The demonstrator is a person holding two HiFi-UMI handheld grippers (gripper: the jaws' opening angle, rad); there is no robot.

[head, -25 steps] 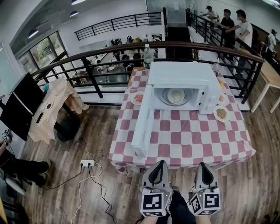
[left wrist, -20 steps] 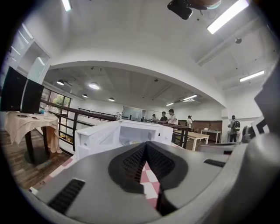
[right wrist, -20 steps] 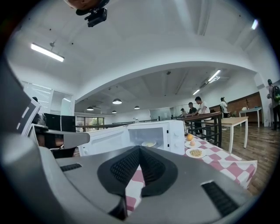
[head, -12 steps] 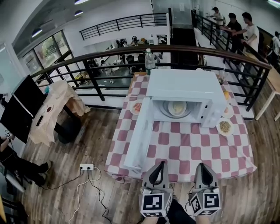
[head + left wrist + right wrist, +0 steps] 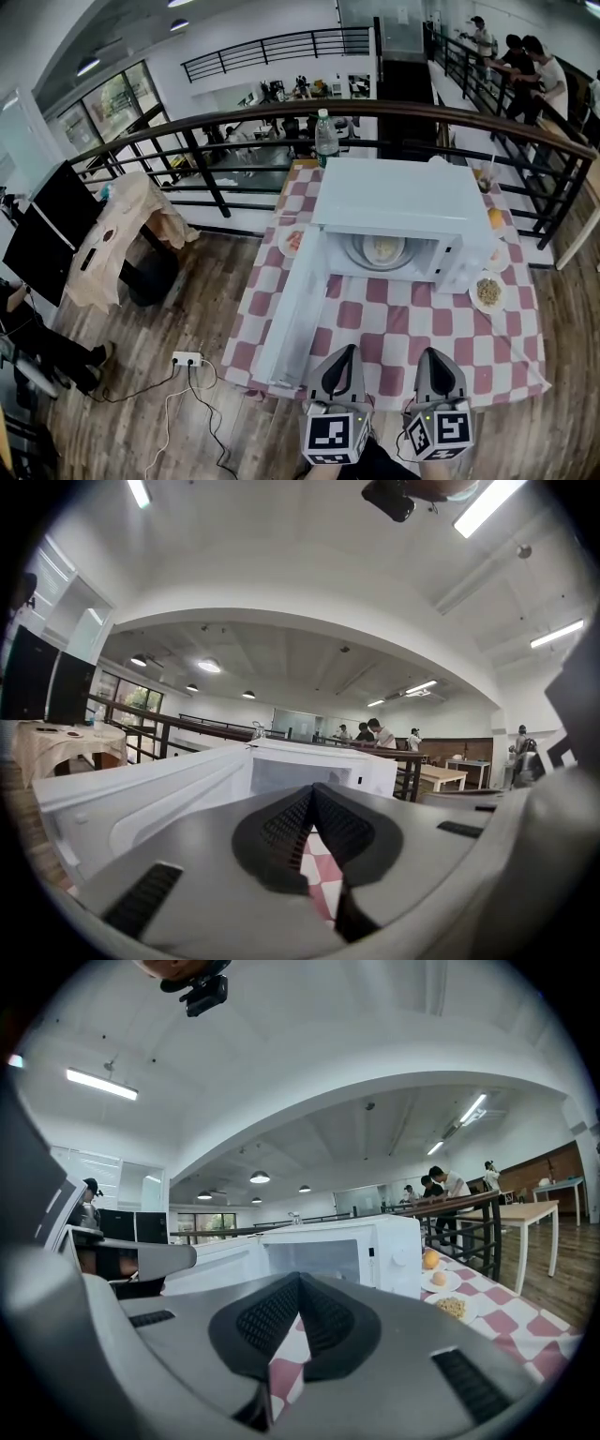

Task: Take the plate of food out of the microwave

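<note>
Pilot: Closer than a second ago. The plate of food (image 5: 382,249) sits larger and lower in my head view. My left gripper (image 5: 345,352) and right gripper (image 5: 434,356), which hung over the floorboards, now reach over the near edge of the table (image 5: 412,323).

Spotter: Where exactly is the plate?

Pilot: Inside the microwave (image 5: 394,197), centred in the cavity on what looks like the turntable. It's at 12 o'clock from my hands and well apart from them. Pale food is heaped in the middle and the rim looks bare all round.

Spotter: How do you expect it to handle?

Pilot: I judge it stiff, glazed and slippery, breakable if knocked, fairly heavy with the food on it, and possibly hot. I'd take the bare rim at its 6 o'clock, or one gripper each at 4 and 8 o'clock. I'd keep it level so nothing slides off.

Spotter: And the grippers?

Pilot: On the left one the pads meet at the tips, with only a sliver of tablecloth showing behind them. Nothing is held. The right one is closed and empty too. Both have to open before they can take the rim.

Spotter: What's around it?

Pilot: The door (image 5: 291,319) hangs open from the cavity's 9 o'clock side and swings towards me, ending near my left gripper. I need to mind that. A plate of noodles (image 5: 487,292) lies at 4 o'clock of the microwave, and a bottle (image 5: 325,136) stands at 11 o'clock by the railing (image 5: 187,127).
</note>
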